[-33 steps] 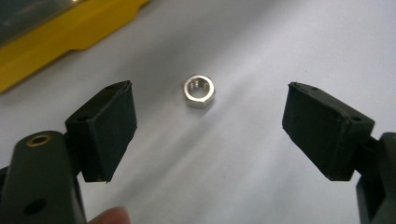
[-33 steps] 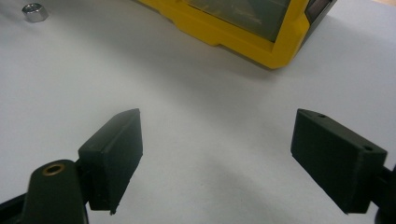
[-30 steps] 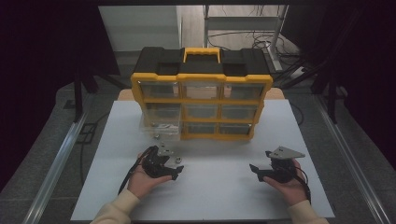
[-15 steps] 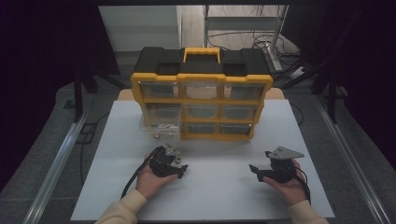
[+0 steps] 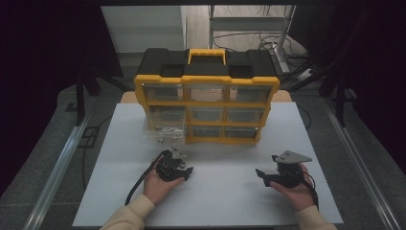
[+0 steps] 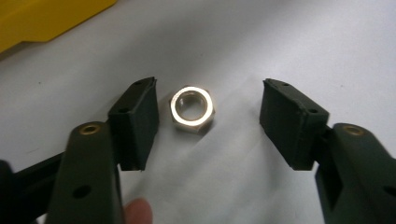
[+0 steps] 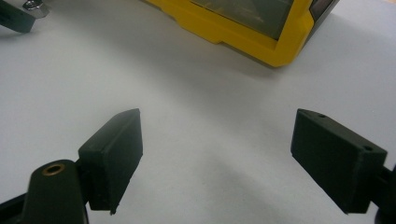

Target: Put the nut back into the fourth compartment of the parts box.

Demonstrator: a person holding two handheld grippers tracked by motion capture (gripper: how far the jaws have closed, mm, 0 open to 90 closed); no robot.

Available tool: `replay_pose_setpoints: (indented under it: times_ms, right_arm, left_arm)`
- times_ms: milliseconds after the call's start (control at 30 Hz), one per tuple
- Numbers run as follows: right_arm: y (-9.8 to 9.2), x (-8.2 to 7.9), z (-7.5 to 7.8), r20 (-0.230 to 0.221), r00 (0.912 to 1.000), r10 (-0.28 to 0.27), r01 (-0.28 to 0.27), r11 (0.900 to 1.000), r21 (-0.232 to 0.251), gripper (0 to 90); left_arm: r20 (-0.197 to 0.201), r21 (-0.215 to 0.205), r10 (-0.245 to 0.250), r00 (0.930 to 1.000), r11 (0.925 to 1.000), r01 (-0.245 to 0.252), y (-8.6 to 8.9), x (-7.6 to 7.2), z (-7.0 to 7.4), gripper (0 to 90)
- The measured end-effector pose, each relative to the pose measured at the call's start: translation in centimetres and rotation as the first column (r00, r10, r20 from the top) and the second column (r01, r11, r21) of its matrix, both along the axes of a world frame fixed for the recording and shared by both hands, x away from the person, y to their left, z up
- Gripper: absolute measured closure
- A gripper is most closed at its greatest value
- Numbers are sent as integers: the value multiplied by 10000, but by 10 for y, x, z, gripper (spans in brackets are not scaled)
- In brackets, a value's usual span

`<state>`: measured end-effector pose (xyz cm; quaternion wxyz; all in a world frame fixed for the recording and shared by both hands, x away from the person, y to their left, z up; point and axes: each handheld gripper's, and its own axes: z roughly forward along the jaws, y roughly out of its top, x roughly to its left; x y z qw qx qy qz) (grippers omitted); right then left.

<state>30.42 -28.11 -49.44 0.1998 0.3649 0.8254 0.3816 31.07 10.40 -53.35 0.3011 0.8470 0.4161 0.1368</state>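
A shiny hexagonal metal nut (image 6: 192, 109) lies flat on the matte white tabletop (image 5: 220, 191), left of its middle. The left gripper (image 6: 208, 121) has just been closing, its blocky black rubber pads either side of the nut, neither pressing. The right gripper (image 7: 231, 158), near the front right corner, stands wide apart over bare surface.

We see a hex nut (image 6: 192, 109) of bright, polished metal, its faces catching the light. The fingers (image 6: 135, 122) of the left gripper (image 6: 210, 123) look like matt black plastic with slightly rough, chipped edges, and brass-coloured metal eyelets sit in the arms behind them. The worktop (image 5: 230, 191) is a smooth, matt white sheet. The organizer case (image 5: 207, 96) is of glossy yellow and matt black plastic, and its drawer fronts are of clear plastic.
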Motion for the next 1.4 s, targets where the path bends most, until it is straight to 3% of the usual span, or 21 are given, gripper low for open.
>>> replay_pose_setpoints:
  times_ms: [533,1067,1400]
  right_arm:
    - [0,0,0,-11,10000,8,-8,10000,-3,171]
    - [0,0,0,-16,10000,-3,3,10000,-3,172]
    - [-1,0,0,3,10000,-3,3,10000,-21,171]
  left_arm:
    - [-117,-176,-123,9999,9998,121,3,1,1,693]
    - [-152,-252,-162,9998,9996,158,4,-1,1,702]
    - [-163,-298,-429,9989,9987,424,5,-3,4,702]
